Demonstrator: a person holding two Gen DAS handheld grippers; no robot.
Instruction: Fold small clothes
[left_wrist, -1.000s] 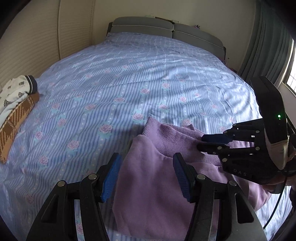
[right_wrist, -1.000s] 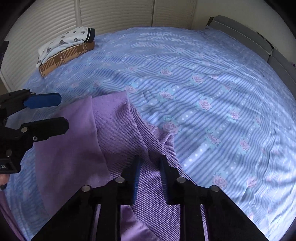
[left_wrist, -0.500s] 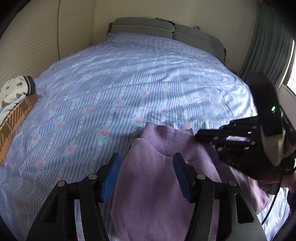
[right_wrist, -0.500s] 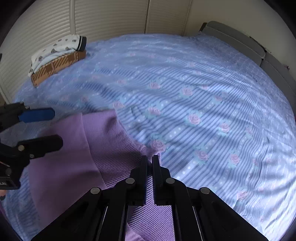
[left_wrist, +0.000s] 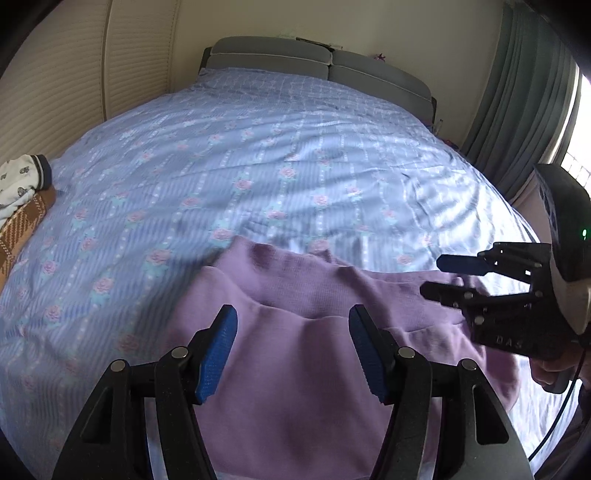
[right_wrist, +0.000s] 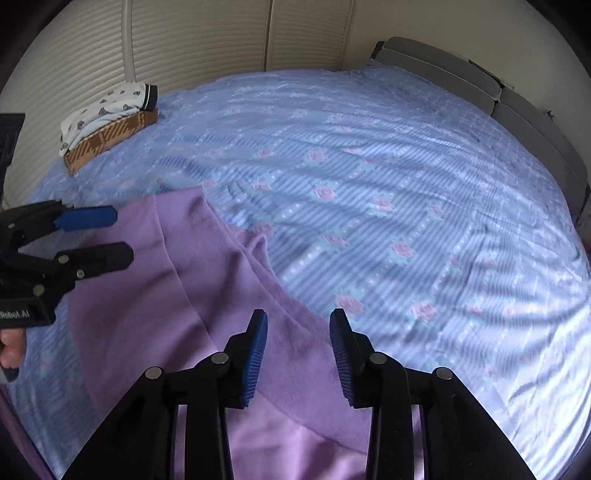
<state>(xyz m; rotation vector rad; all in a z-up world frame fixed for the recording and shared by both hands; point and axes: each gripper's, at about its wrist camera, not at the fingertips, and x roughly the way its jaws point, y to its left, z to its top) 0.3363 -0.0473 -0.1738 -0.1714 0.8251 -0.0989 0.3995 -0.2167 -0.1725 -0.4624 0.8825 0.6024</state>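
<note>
While the right gripper (right_wrist: 298, 354) is opening over the purple garment (right_wrist: 207, 295) lying lower left, the left gripper (left_wrist: 291, 350) is hovering open; the released fold could be springing loose.

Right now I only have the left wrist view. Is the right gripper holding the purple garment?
Observer: No. In the right wrist view the right gripper has its jaws opening with nothing pinched between them. The purple garment lies on the bedspread under the pads.
Operator: How does my left gripper look from that side?
Observer: The left gripper is open with nothing between its fingers, over the garment's left part.
Operator: My view cuts off the folded stack. What's in it?
Observer: Two pieces. A white printed garment lies on top of a brown plaid one, next to the louvred doors.
</note>
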